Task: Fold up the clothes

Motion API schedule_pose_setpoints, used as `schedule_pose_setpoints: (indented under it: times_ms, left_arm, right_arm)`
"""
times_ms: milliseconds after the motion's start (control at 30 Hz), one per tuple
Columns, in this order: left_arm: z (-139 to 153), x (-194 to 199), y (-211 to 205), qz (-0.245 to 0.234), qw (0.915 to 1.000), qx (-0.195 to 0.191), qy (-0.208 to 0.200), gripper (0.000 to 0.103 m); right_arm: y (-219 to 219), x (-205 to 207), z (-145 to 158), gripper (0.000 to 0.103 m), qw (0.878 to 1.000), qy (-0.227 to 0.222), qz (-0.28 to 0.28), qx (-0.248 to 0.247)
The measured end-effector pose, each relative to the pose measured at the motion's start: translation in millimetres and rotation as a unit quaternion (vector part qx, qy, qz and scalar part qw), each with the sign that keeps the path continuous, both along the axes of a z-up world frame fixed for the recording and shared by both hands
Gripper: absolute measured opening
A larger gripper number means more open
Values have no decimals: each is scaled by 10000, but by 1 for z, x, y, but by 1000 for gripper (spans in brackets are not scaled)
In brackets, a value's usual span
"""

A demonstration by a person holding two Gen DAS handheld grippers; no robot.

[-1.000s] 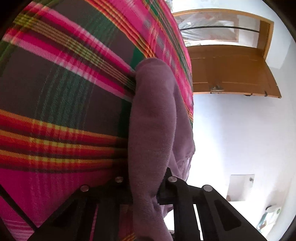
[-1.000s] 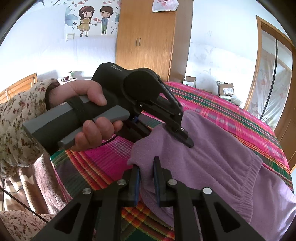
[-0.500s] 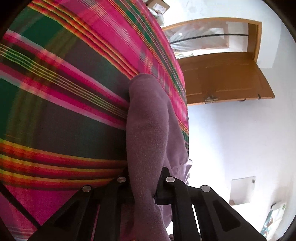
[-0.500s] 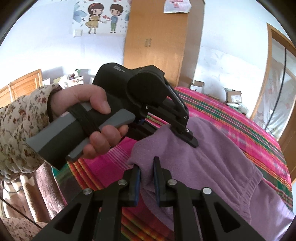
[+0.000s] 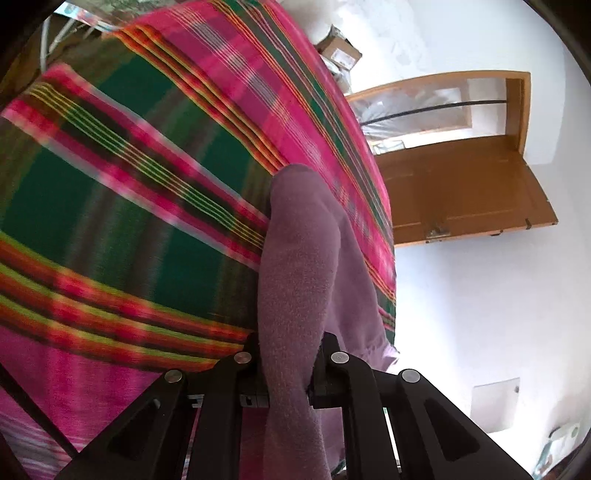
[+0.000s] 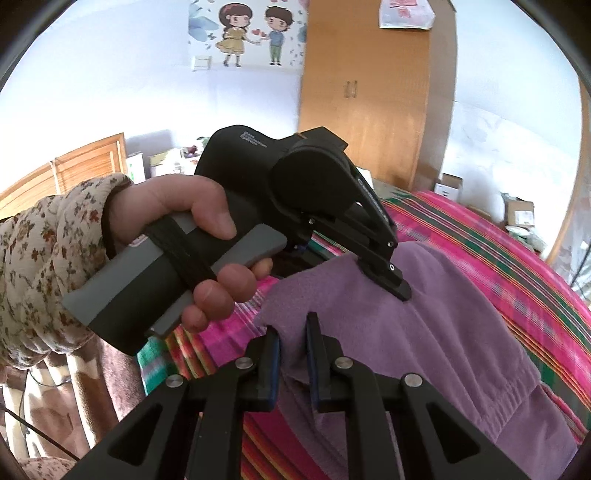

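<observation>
Right gripper (image 6: pixel 291 354): black, blue-lined pads, clamped on the near edge of the purple fleece garment (image 6: pixel 424 332). Left gripper (image 5: pixel 286 363): black, clamped on a thick fold of the same garment (image 5: pixel 299 266); small white lettering on its body, seen from the right wrist, too small to read. Left hand (image 6: pixel 184 229): floral sleeve. Garment: soft, napped, elastic-gathered band; lies on the plaid bedspread (image 5: pixel 129 203), long axis running away from the grippers. Beyond: wooden wardrobe (image 6: pixel 373 92), cartoon-couple wall sticker (image 6: pixel 251 33).
</observation>
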State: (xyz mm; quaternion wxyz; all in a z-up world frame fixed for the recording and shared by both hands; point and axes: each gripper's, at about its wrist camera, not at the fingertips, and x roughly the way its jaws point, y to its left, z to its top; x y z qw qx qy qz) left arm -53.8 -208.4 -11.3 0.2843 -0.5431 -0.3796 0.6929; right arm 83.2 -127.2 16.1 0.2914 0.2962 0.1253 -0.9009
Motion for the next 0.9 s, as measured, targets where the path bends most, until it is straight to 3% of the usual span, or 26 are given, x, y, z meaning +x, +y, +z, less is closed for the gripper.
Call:
schedule_pose_setpoints:
  times_ms: [133,400,533,600,633,700,733,900]
  left_arm:
    - [-4,-7,-13,36,9999,-119,-65,12]
    - [4,5,1,126,9990,-433,-22,18]
    - [30,5,89,358,9950,-912,175,29]
    - [41,6,95,424,9930,-1057,320,29]
    - [37,-25,94,464,9923,-1088,362,29]
    - [47,-16,95,540,9912,-1128,430,29]
    - [43,1,72,588,9903,-1163,486,29]
    - [73,32,78,640,9760,-1775,1087,29]
  right_arm:
    - [-6,-7,-5,13,9996,-242,82,-85]
    - [-1,-5,-12,18,9988,-475,72,-4]
    - [9,4,-12,20,9985,-542,45,19]
    - [17,11,-11,23,9986,-522,4,-7]
    - [23,15,-9,24,9989,-475,-36,-15]
    - [35,23,-4,28,9991,-401,-89,-80]
    - [43,27,0,29,9991,-386,-128,-146]
    - [92,41,16,30,9973,-237,-559,-425]
